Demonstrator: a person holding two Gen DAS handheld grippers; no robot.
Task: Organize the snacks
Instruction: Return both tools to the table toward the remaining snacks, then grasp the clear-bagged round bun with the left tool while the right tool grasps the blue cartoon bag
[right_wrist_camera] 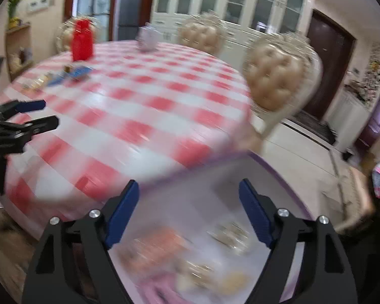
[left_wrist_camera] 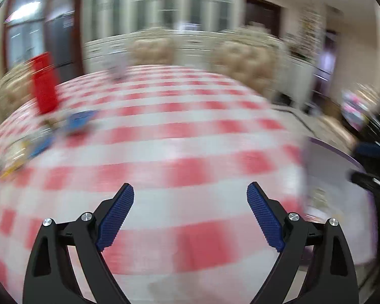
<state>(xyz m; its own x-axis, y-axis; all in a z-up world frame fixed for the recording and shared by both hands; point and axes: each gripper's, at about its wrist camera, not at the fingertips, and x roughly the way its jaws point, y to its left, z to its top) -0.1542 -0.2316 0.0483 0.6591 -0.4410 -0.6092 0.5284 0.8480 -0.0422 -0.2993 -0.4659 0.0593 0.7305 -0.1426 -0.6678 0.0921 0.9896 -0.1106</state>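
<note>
my left gripper (left_wrist_camera: 190,190) and right gripper (right_wrist_camera: 188,186) both gape, empty; purple tray (right_wrist_camera: 278,174) near right, snacks (left_wrist_camera: 38,136) far left.

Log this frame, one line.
left tongs open, empty | right tongs open over purple tray | loose snacks far side | blurred

so the snack packets (right_wrist_camera: 63,74) sit on the far left part of the table (right_wrist_camera: 149,106), with the tall box (right_wrist_camera: 82,40) just behind them. the tray (right_wrist_camera: 278,174) is at the near right edge, holding what look like a few blurry snacks (right_wrist_camera: 164,250). two chairs (right_wrist_camera: 276,76) stand behind the table's right side.
</note>
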